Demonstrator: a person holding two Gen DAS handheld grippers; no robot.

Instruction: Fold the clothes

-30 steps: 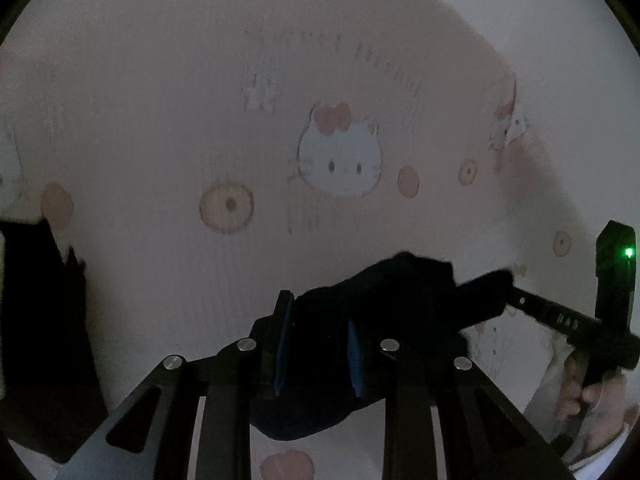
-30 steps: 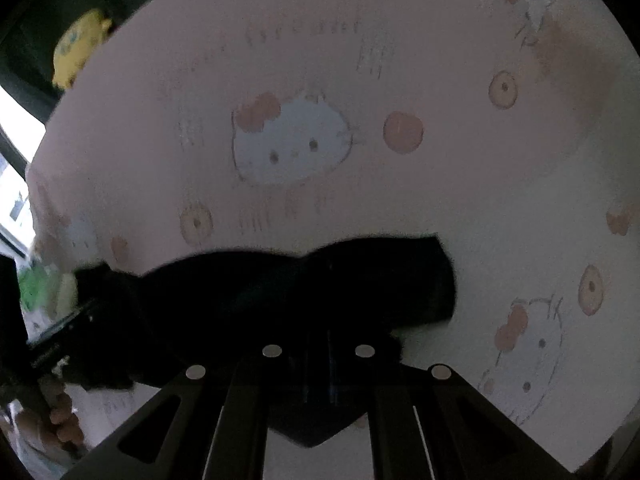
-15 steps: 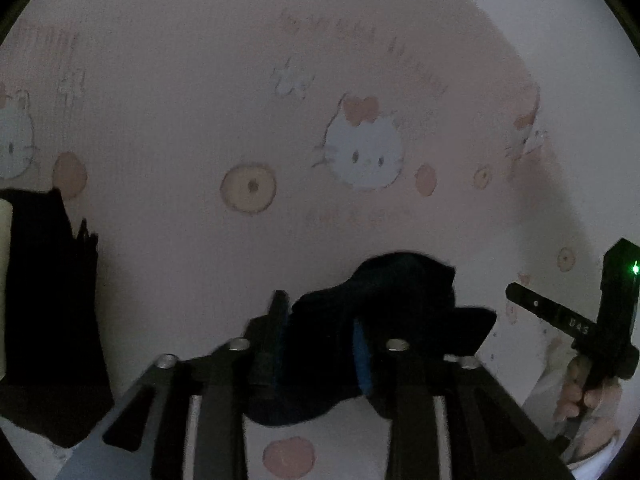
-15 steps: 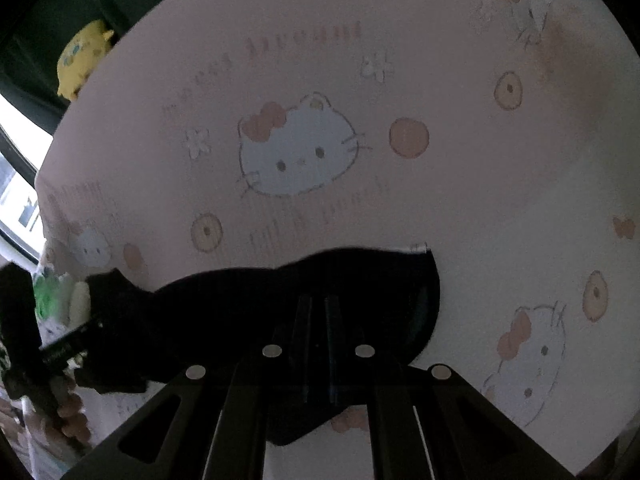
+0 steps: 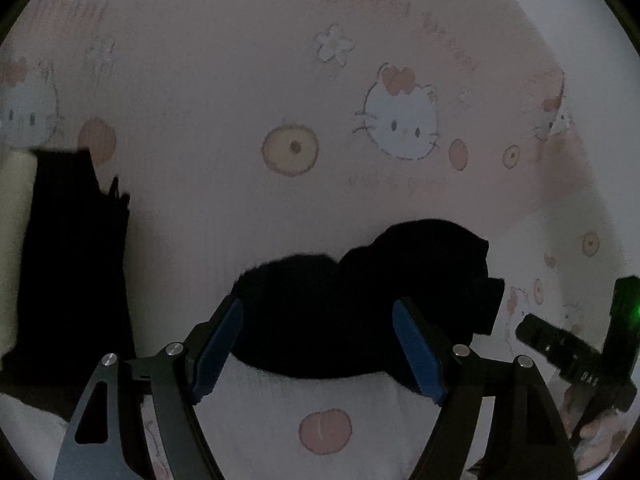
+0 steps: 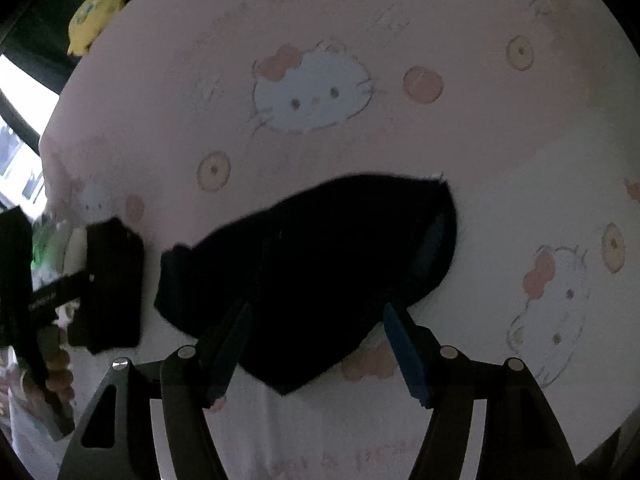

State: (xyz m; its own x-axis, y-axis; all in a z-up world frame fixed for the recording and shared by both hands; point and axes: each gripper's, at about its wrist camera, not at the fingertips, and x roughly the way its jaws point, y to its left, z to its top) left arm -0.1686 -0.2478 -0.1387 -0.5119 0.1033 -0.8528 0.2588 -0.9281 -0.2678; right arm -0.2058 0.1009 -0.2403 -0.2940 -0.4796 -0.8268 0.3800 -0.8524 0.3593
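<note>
Fingers: left gripper (image 5: pixel 318 344) and right gripper (image 6: pixel 316 344) both spreading wide, gripping nothing.
Garment: black cloth (image 5: pixel 360 304) lying bunched, soft-edged.
Surface: pink printed sheet (image 5: pixel 240 80) lying flat around it.

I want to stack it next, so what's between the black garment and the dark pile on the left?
Nothing but bare printed sheet between black garment and dark pile, in the left wrist view.

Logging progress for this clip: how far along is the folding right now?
Done: a dark folded pile sits at the left on the printed sheet. In hand: nothing gripped; the left gripper and right gripper are both open around a small black garment lying bunched on the sheet. Left: whether it needs another fold or stacking is unclear in this dim light.
</note>
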